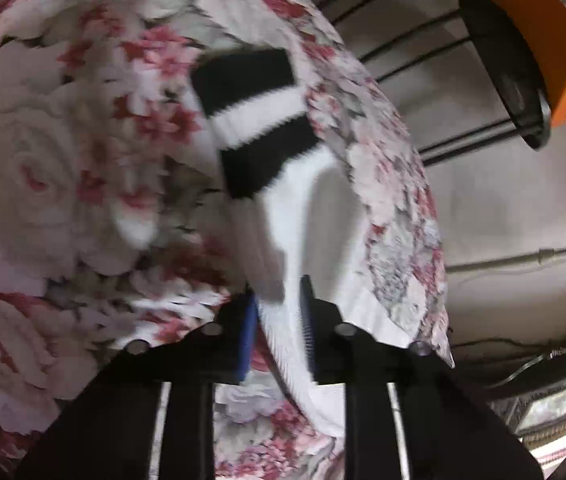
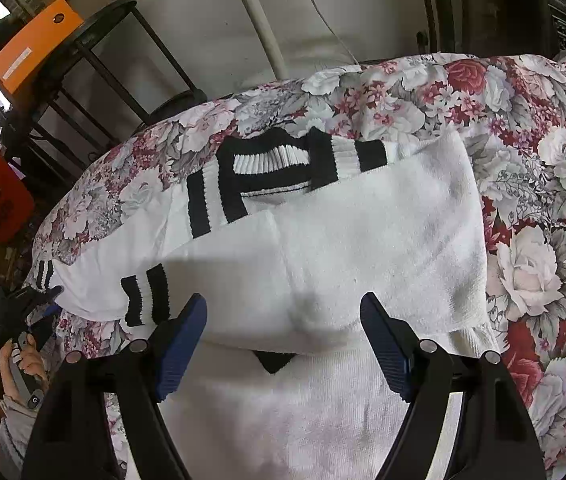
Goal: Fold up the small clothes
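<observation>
At the bottom of the left wrist view, the left gripper [image 1: 279,332] pinched a white sleeve [image 1: 291,216] with black stripes, a thin hold that could slip. The right gripper [image 2: 283,344] stood wide over the white garment [image 2: 363,240] at frame centre, spread on the floral bedspread [image 2: 543,160]. No writing was legible, even on the orange box [image 2: 35,44] upper left.

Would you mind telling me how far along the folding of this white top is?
Partly done: in the right wrist view one striped sleeve already lies folded across the white top on the floral cover. In hand: the left claw is shut on white fabric at the top's edge, while the right claw hangs open over the middle. Left: the top is still spread wide, so the body folds remain.
</observation>
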